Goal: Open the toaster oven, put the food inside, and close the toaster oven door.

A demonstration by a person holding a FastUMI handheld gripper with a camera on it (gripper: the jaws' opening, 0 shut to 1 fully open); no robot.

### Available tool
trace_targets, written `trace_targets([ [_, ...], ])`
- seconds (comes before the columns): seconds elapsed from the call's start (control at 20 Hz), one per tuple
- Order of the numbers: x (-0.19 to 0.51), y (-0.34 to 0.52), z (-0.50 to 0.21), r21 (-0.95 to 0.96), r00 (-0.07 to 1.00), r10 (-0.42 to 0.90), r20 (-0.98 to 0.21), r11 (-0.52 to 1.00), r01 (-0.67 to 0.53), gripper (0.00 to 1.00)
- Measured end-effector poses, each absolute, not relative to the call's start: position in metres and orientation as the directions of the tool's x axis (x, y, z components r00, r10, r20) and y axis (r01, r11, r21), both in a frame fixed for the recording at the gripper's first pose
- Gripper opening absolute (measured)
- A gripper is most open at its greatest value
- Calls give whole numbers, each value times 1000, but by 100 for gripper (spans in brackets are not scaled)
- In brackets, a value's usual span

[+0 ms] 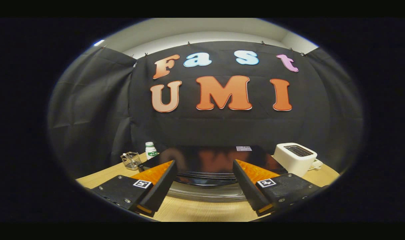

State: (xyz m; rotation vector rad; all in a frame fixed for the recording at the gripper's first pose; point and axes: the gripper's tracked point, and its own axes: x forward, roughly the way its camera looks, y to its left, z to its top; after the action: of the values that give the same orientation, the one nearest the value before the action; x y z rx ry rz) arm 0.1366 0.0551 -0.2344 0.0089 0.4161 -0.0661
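my tongs [204, 170] gaped wide before one toaster oven [207, 166]; one wire basket [131, 160], one bottle [151, 150] left, one white toaster [295, 158] right

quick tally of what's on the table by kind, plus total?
Toaster oven: 1, black, just ahead of the open fingers
Pop-up toaster: 1, white
Bottle: 1, white, green label
Wire basket: 1
Total: 4

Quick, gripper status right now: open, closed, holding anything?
Gripper: open, jaws spread wide, holding nothing; the toaster oven sits just ahead between them.
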Motion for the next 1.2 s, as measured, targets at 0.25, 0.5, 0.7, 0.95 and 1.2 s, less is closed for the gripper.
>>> trace_targets([
  [0.25, 147, 52, -265, 8, 882, -82, -464, 995, 97, 99],
  [0.5, 145, 57, -274, -31, 890, -95, -445, 995, 91, 98],
  [0.7, 133, 66, -274, -13, 894, -64, -443, 998, 65, 86],
  [0.95, 93, 77, -269, 15, 901, -1, -433, 1000, 8, 71],
  [1.2, 40, 86, -277, -8, 868, 37, -496, 999, -47, 71],
])
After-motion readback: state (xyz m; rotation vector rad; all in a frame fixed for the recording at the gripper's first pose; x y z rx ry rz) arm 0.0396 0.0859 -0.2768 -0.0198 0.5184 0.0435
